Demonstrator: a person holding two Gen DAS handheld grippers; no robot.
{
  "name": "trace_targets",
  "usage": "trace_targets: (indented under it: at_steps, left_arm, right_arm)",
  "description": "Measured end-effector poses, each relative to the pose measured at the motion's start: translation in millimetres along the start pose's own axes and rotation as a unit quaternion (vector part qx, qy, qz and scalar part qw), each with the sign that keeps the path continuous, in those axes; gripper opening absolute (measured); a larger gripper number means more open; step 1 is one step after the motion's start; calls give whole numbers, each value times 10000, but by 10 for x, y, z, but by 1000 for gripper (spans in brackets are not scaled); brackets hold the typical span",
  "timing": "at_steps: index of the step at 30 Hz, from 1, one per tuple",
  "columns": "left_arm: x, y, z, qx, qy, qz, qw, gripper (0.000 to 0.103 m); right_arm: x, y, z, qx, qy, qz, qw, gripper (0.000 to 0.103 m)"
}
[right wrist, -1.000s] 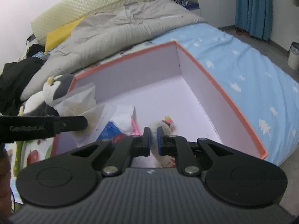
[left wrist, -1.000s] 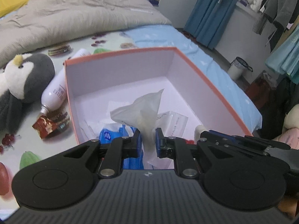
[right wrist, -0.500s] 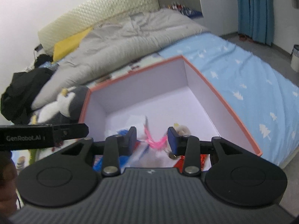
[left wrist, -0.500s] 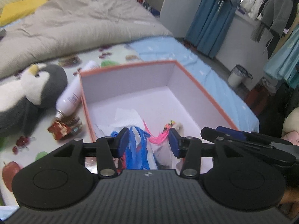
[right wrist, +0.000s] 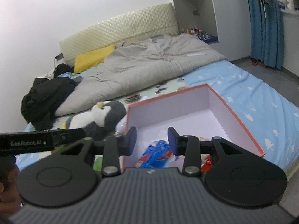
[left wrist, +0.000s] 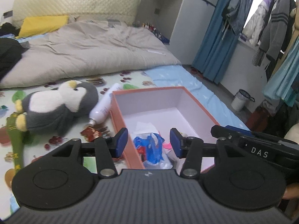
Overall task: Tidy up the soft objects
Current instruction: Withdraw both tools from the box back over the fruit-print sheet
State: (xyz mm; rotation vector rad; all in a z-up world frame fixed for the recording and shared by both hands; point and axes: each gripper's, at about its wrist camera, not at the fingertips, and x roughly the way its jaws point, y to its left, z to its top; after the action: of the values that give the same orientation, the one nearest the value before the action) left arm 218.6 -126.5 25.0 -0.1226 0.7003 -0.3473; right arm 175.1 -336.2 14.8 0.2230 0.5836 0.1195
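Observation:
An orange box (left wrist: 119, 112) with a white inside stands on the bed; it also shows in the right wrist view (right wrist: 241, 119). In its near end lie a blue tissue pack (left wrist: 149, 147), white tissue (left wrist: 143, 127) and a small pink-trimmed toy; the blue pack shows in the right wrist view (right wrist: 155, 155) too. A grey and white penguin plush (left wrist: 56, 106) lies left of the box, also in the right wrist view (right wrist: 97, 119). My left gripper (left wrist: 148, 143) is open and empty above the box's near end. My right gripper (right wrist: 151, 141) is open and empty, raised over the same end.
A white bottle (left wrist: 104, 106) and a red wrapper (left wrist: 89, 133) lie between the penguin and the box. A grey duvet (left wrist: 89, 50) covers the far bed. Black clothes (right wrist: 46, 97) lie at the left. A small bin (left wrist: 241, 100) stands on the floor at right.
My left gripper let go of the white tissue, my right gripper let go of the small toy. Both opened and pulled up and back from the box.

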Motion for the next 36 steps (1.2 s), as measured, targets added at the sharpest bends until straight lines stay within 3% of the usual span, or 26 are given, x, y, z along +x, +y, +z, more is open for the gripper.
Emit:
trace_targets:
  at_steps: [11,18,29,36]
  left_arm:
    - [-887,322,-418,-136,-357,184,9991,57]
    - [-1249,472,-766,-233,-429,393,9980,57]
    - [-1492,669,-1262,-491,-344,648,9961,57]
    - [-1443,816,-1464,-604,-217,782,9949,59]
  right_arm:
    - [-445,537,-261,-227,-240,208,9992,40]
    - [-609,759,-546,-321,-205,372,9986,40]
    - [-669,995,-1002,-397,31,557,9977,40]
    - [-610,1080,-1207,-548,192,592,9966,40]
